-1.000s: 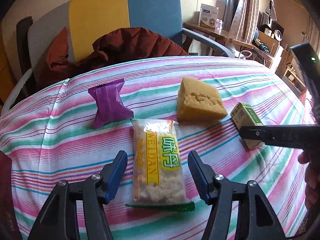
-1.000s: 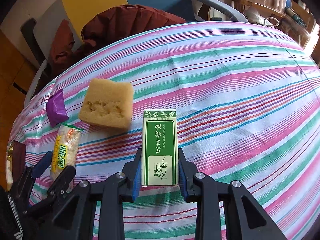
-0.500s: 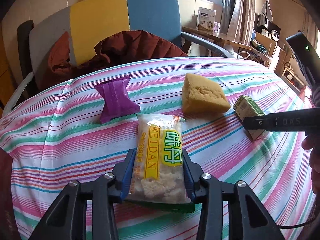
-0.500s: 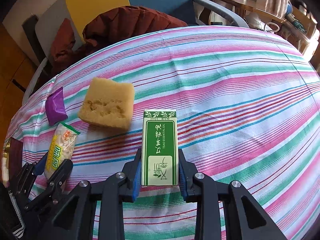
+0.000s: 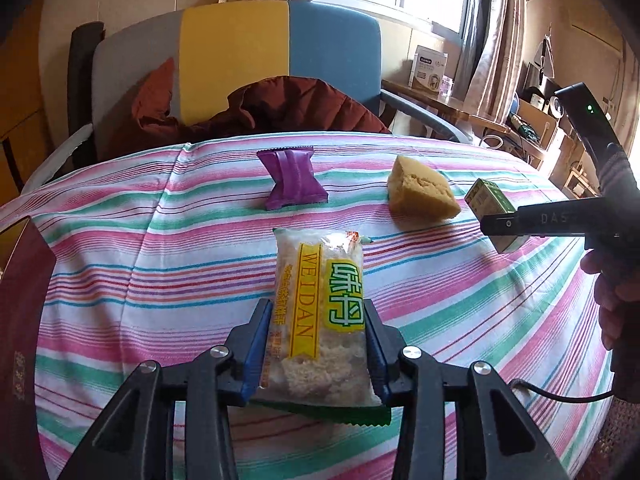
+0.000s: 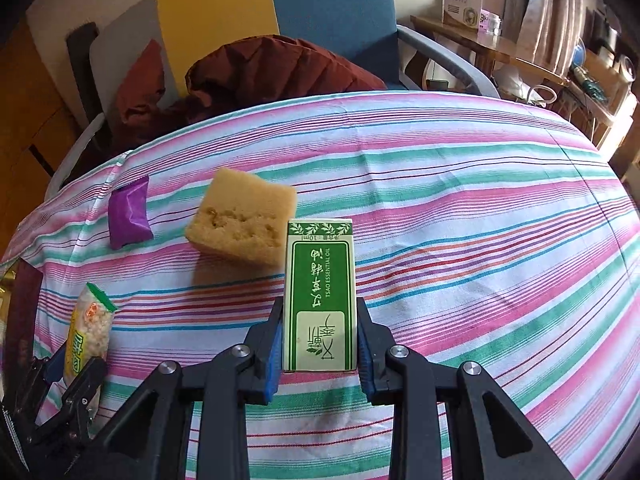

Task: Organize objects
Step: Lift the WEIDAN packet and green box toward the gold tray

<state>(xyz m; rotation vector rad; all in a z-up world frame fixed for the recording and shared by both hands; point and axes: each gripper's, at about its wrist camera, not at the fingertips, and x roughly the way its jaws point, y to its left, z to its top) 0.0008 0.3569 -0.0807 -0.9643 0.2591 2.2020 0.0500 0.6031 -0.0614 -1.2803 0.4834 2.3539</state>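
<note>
Dark red box (image 5: 24, 320) left of the left gripper (image 5: 316, 344): cut by frame edge. Essential-oil box (image 5: 486, 200): partly hidden behind the right gripper's finger (image 5: 532, 222). Small print on the rice-cracker packet (image 5: 320, 304) illegible.

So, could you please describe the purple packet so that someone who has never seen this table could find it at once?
Start at the striped tablecloth and look to its far edge, just in front of the chair with the dark red jacket. The purple packet lies there, left of the yellow sponge. It is the only purple thing, a small shiny wrapper pinched in at the middle, and no fingers touch it.
</note>
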